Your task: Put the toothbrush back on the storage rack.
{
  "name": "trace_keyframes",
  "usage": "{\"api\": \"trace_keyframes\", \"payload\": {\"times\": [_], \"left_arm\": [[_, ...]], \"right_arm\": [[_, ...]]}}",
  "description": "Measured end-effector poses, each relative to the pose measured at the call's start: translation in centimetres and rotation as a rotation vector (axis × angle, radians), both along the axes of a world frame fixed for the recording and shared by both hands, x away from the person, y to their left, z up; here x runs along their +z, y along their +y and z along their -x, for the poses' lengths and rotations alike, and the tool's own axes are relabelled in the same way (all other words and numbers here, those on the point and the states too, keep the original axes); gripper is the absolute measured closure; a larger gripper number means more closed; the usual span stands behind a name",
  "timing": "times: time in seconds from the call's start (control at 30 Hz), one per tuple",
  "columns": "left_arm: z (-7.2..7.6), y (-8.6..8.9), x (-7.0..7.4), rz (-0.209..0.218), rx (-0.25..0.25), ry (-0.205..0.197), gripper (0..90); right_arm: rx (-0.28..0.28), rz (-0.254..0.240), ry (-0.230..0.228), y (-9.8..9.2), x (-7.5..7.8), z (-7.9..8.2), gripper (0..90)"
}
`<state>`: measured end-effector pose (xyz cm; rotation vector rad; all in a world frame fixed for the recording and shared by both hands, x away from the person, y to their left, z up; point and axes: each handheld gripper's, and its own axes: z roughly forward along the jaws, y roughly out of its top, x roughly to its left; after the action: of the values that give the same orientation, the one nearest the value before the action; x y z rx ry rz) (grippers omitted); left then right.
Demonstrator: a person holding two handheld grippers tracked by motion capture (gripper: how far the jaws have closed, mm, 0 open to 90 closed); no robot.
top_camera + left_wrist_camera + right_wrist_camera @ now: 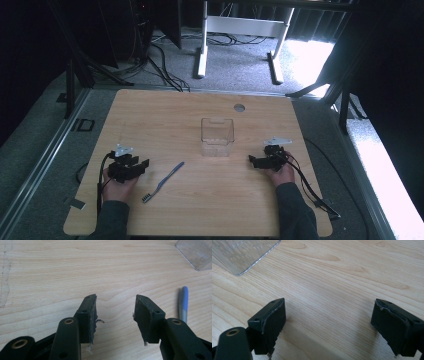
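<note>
A clear plastic box (217, 136) stands in the middle of the wooden table (200, 110). A blue toothbrush (163, 181) lies flat to its lower left, bristles toward the front edge. My left gripper (142, 165) rests low on the table left of the toothbrush, open, with bare wood between its jaws (115, 312); the toothbrush handle (183, 303) lies just right of them. My right gripper (254, 161) sits right of the box, jaws wide open over bare wood (329, 325). A corner of the box (242, 252) is at upper left in the right gripper view.
A round grey grommet (239, 107) sits near the table's far edge. Cables trail from both grippers off the table's sides. Beyond the table are a white desk frame (240, 30) and floor cables. A corner of the clear box (197, 252) lies at upper right in the left gripper view.
</note>
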<state>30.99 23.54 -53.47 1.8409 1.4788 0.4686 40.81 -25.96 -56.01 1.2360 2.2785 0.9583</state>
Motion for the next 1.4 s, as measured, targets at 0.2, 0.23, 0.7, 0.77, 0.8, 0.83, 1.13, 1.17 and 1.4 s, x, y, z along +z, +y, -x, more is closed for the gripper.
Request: {"api": "trace_keyframes", "payload": {"times": [0.2,0.23,0.7,0.77,0.8,0.83,1.13,1.17,1.4], "left_arm": [[0.2,0.1,0.4,-0.004,-0.053,0.013,52.8],[0.2,0.1,0.4,-0.004,-0.053,0.013,52.8],[1.1,-0.9,2.5,-0.016,-0.143,-0.017,56.5],[1.3,-1.3,2.7,-0.024,-0.162,-0.007,58.1],[1.3,-1.4,2.8,-0.028,-0.170,-0.004,58.5],[1.3,-1.5,2.8,-0.030,-0.180,-0.001,58.9],[1.2,-2.2,3.5,-0.059,-0.251,0.045,62.0],[1.2,-2.2,3.5,-0.059,-0.251,0.045,62.0],[0.7,-2.9,4.0,-0.068,-0.287,0.091,63.7]], "right_arm": [[0.000,0.000,0.000,0.0,0.0,0.0,12.0],[0.000,0.000,0.000,0.0,0.0,0.0,12.0],[-0.001,0.000,0.000,0.0,0.0,0.0,12.1],[0.000,0.000,0.000,0.0,0.0,0.0,12.1],[0.000,0.000,0.000,0.0,0.0,0.0,12.1],[0.000,0.001,0.000,0.0,0.0,0.0,12.1],[0.000,0.000,0.000,0.0,0.0,0.0,12.1],[0.000,0.000,0.000,0.0,0.0,0.0,12.1],[-0.001,0.000,0.000,0.0,0.0,0.0,12.1]]}}
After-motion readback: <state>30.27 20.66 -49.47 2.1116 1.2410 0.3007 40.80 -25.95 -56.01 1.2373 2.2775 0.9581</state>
